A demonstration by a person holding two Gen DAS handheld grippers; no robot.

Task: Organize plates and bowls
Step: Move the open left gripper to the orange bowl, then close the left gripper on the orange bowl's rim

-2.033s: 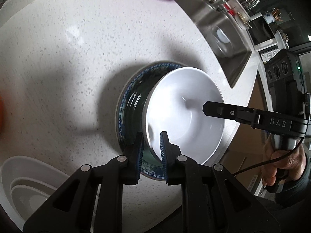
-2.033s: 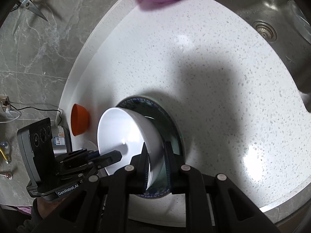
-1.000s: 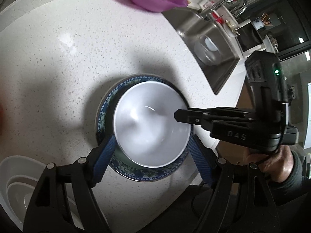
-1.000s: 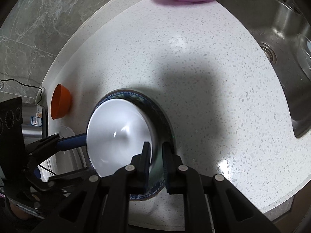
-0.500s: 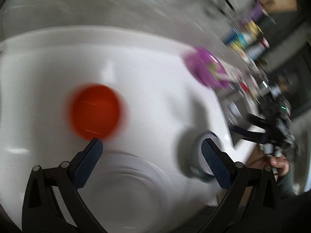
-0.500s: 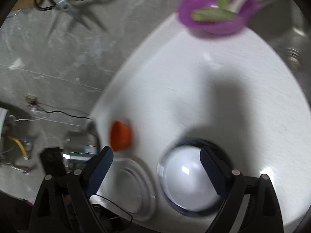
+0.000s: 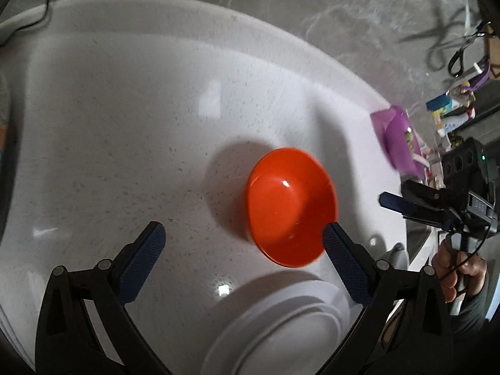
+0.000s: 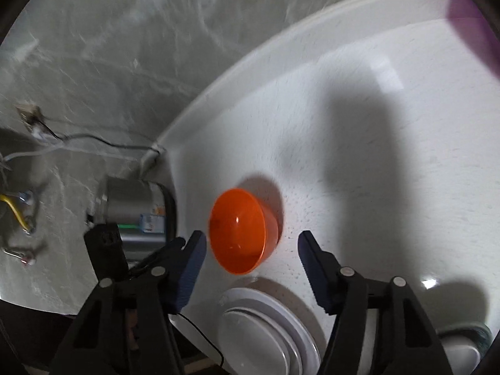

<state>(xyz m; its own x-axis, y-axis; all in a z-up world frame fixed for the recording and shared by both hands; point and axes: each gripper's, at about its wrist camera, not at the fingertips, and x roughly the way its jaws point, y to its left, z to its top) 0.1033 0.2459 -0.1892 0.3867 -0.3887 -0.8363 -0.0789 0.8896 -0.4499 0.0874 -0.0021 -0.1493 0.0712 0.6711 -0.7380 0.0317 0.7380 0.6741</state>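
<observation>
An orange bowl [image 7: 290,206] stands upright on the white speckled counter [image 7: 125,125]; it also shows in the right wrist view [image 8: 242,234]. My left gripper [image 7: 242,243] is open and empty, its right finger by the bowl's near right rim. My right gripper [image 8: 251,251] is open and empty, hovering over the bowl's near side. A stack of white plates [image 7: 290,328] lies near the counter's front edge, seen also in the right wrist view [image 8: 265,331]. The white bowl on the blue-patterned plate [image 8: 462,343] shows at the lower right edge.
A purple bowl [image 7: 400,139] sits at the far right of the counter. A metal appliance [image 8: 137,212] stands at the counter's left end below a grey marble wall [image 8: 109,62]. Cables hang on the wall.
Both grippers let go of the white bowl, leaving it on the blue plate, opened wide and swung left to the orange bowl.
</observation>
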